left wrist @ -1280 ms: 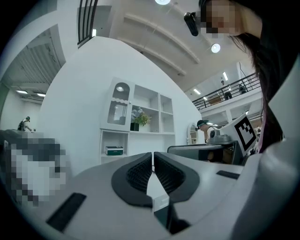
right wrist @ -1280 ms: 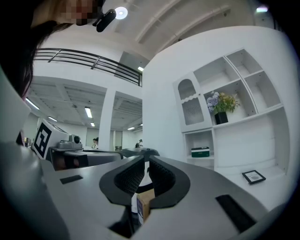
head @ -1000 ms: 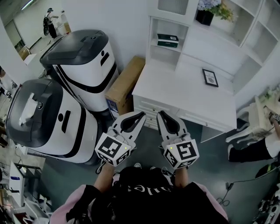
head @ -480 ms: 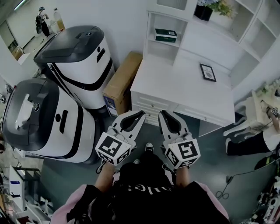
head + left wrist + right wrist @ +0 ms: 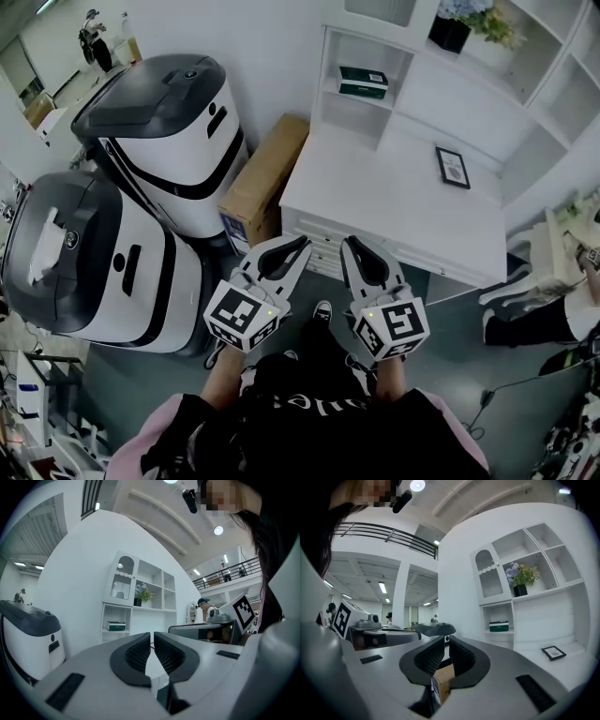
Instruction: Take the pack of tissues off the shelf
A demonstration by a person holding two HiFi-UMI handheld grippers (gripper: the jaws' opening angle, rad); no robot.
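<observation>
The pack of tissues [image 5: 362, 82], dark green with a white band, lies on the lower shelf of the white hutch, far ahead of both grippers. It also shows small in the left gripper view as the pack [image 5: 116, 626] and in the right gripper view as the pack [image 5: 499, 626]. My left gripper [image 5: 302, 246] and right gripper [image 5: 345, 244] are held side by side near my body, over the floor in front of the desk. The left gripper [image 5: 152, 634] and the right gripper [image 5: 446, 639] are each shut, with nothing between the jaws.
A white desk [image 5: 394, 202] with drawers stands between me and the shelf, carrying a small picture frame [image 5: 453, 166]. A potted plant [image 5: 452, 30] sits on an upper shelf. A cardboard box [image 5: 264, 183] leans left of the desk, beside two large white-and-grey machines [image 5: 164, 122].
The view has shifted slightly against the desk and shelf, and a shoe now shows on the floor between the grippers. Both grippers hold the same pose, shut.
</observation>
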